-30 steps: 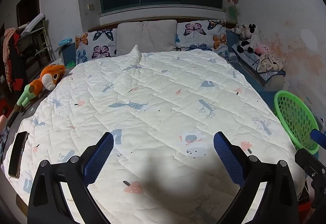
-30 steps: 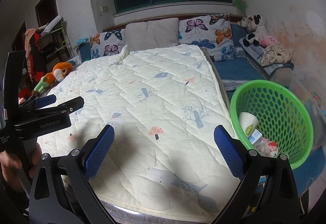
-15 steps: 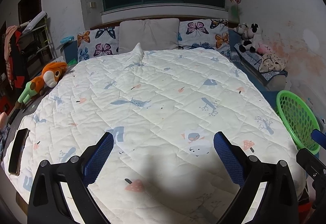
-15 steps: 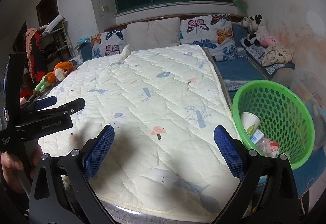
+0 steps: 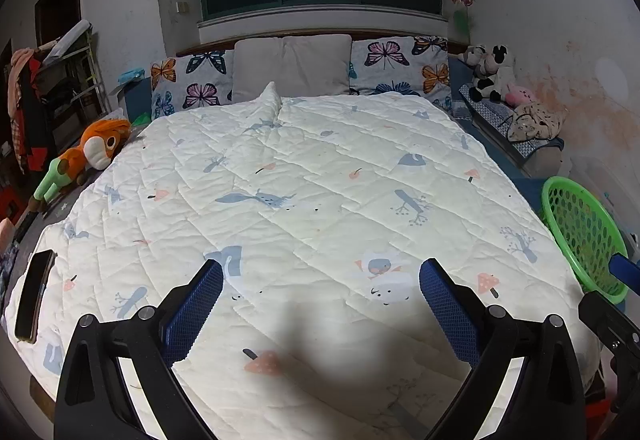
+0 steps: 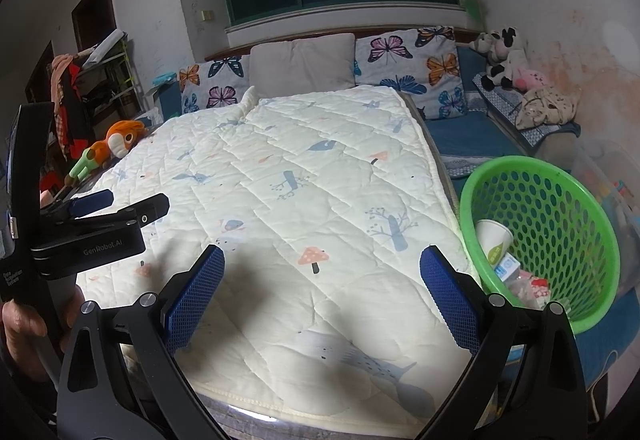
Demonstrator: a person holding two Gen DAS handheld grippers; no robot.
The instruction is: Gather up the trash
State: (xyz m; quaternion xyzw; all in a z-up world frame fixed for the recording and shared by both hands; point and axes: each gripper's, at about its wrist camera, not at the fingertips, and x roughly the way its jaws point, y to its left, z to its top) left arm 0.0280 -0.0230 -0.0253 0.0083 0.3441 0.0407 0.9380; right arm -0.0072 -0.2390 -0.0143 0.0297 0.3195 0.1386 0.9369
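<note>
Left hand-held gripper (image 5: 320,300): held above the foot of the bed, jaws spread wide, nothing between the blue pads.
Right hand-held gripper (image 6: 320,298): likewise spread wide and empty, held over the bed's near right corner, near the basket.
Basket (image 6: 592,240): a green perforated basket is seen on the floor just beside the right edge of the bed; its rim also shows at the right of the left wrist view (image 5: 560,186).
Trash already collected: a paper cup (image 6: 494,240) is seen lying tilted inside the basket, with a small blue-and-white carton (image 6: 508,267) and some crumpled wrappers (image 6: 530,286) below it.
Bed: the quilt (image 5: 304,200) is spread flat, and no loose litter can be made out on it in either view.
Other things present: a dark flat object, possibly a phone (image 5: 34,294), lies at the quilt's left edge; an orange plush toy (image 5: 92,152) rests at the left side of the bed. Neither is judged to be trash.
Done so far: several pieces appear to have been deposited, judging from the basket's contents.
Left to do: little or nothing is visible; whether litter remains on the floor or out of frame cannot be told.
Estimate: the task is judged to be at or near its end.
</note>
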